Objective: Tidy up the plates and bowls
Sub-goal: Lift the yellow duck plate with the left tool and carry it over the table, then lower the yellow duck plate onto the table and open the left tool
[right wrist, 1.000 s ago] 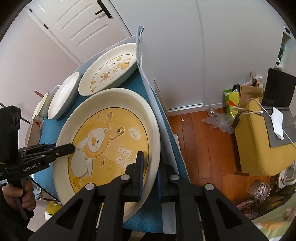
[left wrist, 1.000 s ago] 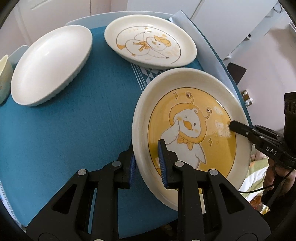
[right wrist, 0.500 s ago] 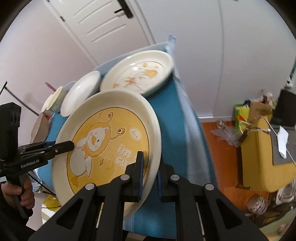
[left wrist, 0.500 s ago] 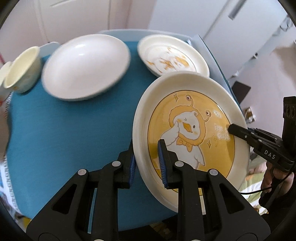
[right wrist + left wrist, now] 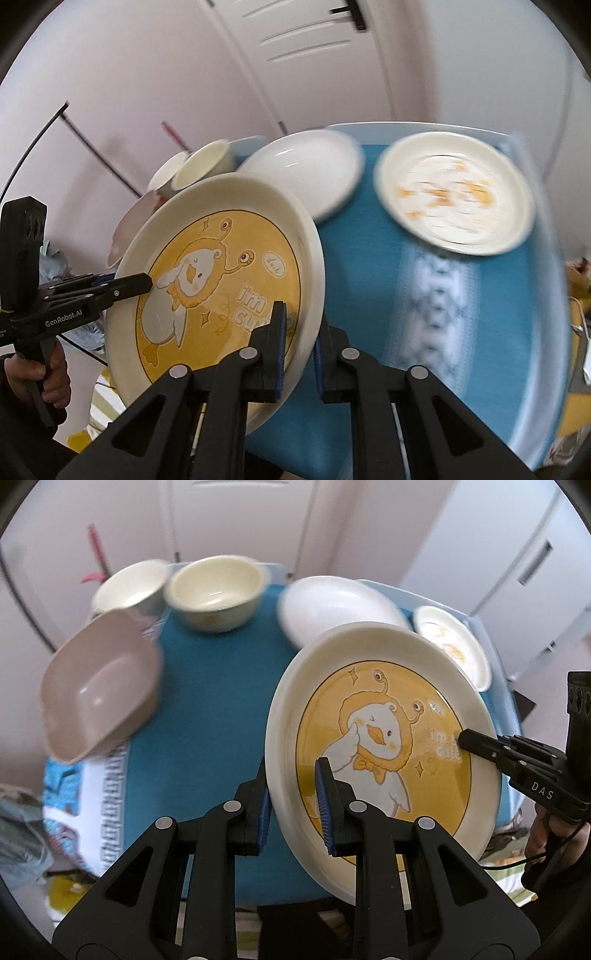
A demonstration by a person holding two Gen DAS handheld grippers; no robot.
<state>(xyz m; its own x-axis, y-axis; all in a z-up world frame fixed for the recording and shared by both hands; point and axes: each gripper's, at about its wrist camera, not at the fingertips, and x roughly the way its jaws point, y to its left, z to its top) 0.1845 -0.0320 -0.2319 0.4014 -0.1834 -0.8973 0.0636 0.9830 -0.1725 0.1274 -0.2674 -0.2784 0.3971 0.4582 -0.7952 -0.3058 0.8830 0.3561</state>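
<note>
A large yellow duck plate [image 5: 384, 734] [image 5: 214, 273] is held tilted above the blue table. My left gripper [image 5: 293, 805] is shut on its near rim, and my right gripper [image 5: 299, 347] is shut on the opposite rim. A plain white plate [image 5: 332, 605] [image 5: 306, 173] and a smaller duck plate [image 5: 458, 646] [image 5: 454, 192] lie on the table behind it. Two cream bowls [image 5: 218, 590] [image 5: 129, 587] stand at the far edge. A taupe plastic bowl [image 5: 99, 686] sits at the left.
The blue tablecloth [image 5: 207, 709] [image 5: 424, 314] covers the table, with its edge close on the right. White cupboard doors [image 5: 314, 44] stand behind. A patterned cloth [image 5: 99, 805] hangs at the table's left end.
Both grippers have swung left with the duck plate in them. The bowls and the taupe bowl have come into the left wrist view. The grip has not changed.
</note>
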